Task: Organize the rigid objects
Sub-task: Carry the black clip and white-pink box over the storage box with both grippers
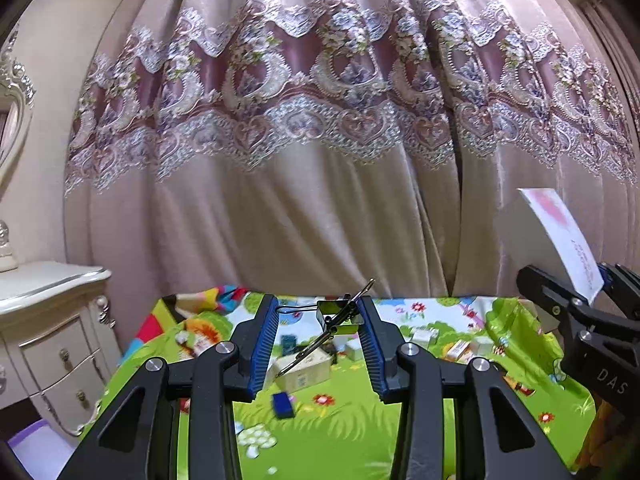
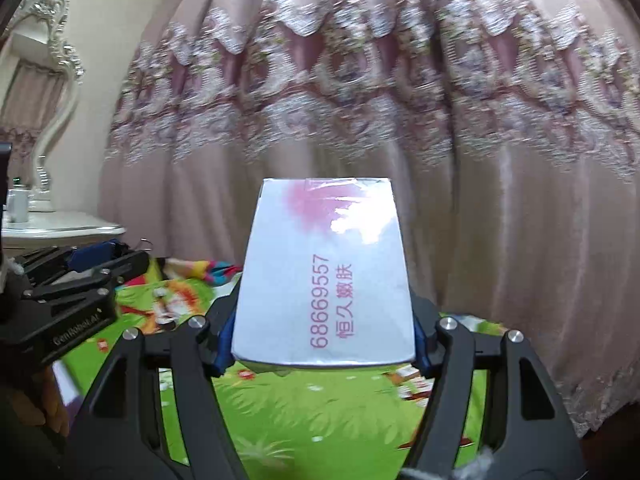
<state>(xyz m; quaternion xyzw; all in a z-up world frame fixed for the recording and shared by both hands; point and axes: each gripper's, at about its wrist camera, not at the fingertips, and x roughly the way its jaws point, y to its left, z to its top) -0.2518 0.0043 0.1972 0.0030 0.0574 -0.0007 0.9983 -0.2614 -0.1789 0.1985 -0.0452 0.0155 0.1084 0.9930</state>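
Note:
My left gripper (image 1: 320,314) is shut on a black binder clip (image 1: 338,316). The clip's body sits against the right pad and one wire handle reaches the left pad, above the colourful play mat (image 1: 344,432). My right gripper (image 2: 322,332) is shut on a white box with pink print (image 2: 324,272), its blue pads pressing the box's two sides and the box tilting up and away. The left wrist view shows that box (image 1: 556,236) and the right gripper (image 1: 588,296) at the right edge. In the right wrist view, the left gripper (image 2: 86,264) is at the left.
Several small boxes (image 1: 460,348), a beige carton (image 1: 304,372) and a blue block (image 1: 282,404) lie on the mat. A pink lace-trimmed curtain (image 1: 320,160) hangs right behind. At the left stand a white dresser (image 1: 52,320) and a mirror (image 2: 48,80).

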